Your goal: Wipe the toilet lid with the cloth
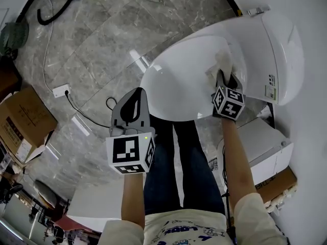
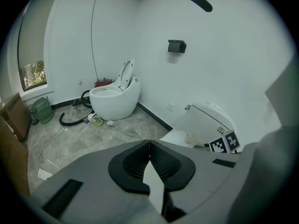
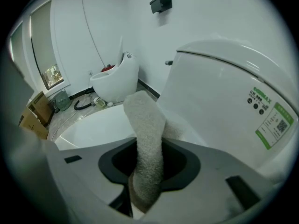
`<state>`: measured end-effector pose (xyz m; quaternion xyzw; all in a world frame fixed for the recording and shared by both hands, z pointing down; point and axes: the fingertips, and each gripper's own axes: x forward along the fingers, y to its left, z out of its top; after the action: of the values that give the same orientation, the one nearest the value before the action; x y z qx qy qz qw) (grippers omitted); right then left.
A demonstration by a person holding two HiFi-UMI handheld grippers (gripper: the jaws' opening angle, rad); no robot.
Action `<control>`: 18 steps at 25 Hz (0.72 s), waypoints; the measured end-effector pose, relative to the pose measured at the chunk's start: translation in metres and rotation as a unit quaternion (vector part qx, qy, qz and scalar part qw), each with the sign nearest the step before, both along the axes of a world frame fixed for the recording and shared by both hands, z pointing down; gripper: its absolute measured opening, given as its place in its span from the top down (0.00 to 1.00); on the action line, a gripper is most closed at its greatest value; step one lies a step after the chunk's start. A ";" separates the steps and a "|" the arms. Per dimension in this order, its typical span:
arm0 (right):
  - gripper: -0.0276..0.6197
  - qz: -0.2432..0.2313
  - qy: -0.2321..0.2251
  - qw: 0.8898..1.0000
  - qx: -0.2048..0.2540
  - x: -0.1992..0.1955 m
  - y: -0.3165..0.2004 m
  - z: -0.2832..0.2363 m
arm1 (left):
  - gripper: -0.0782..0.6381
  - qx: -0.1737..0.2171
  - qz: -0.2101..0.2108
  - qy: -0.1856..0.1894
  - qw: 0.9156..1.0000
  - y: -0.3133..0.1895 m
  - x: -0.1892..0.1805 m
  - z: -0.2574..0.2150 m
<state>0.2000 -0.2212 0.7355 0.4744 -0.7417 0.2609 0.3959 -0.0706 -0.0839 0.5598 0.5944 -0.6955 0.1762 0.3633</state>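
Right gripper pinches the cloth, both jaws closed on a thick fold that stands up between them and flops forward. Left gripper has its jaws pressed together with nothing in them. It hangs idle at 7 o'clock off the toilet lid, above the grey marble floor.

In the head view the cloth sits at 2 o'clock, its free end bunched on the lid's rear part, close to the toilet's white back body.

Cloth: off-white, looped terry nap. I judge it light, limp and easily compressed. It is gripped mid-fold, and I'd want a loose pad of it left ahead of the jaws for contact.

Lid: glossy white, a smooth shallow dome with an oval outline, probably hard plastic. I expect little friction, so the cloth should glide. Hard jaw tips could scuff the gloss.
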 end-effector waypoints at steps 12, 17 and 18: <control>0.77 -0.039 0.000 0.999 -0.002 -0.049 0.061 0.005 | 0.88 -0.003 -0.036 0.002 0.999 0.053 -0.021 0.004; 0.77 -0.069 -0.002 0.998 -0.009 -0.076 0.092 0.008 | 0.88 -0.003 -0.056 0.001 0.998 0.075 -0.033 0.004; 0.77 -0.073 -0.002 0.997 -0.010 -0.082 0.098 0.008 | 0.88 -0.002 -0.060 0.001 0.998 0.078 -0.037 0.004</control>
<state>0.1177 -0.1231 0.7436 0.4142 -0.7725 0.2396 0.4174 -0.1075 -0.0055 0.5638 0.5512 -0.7291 0.1543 0.3751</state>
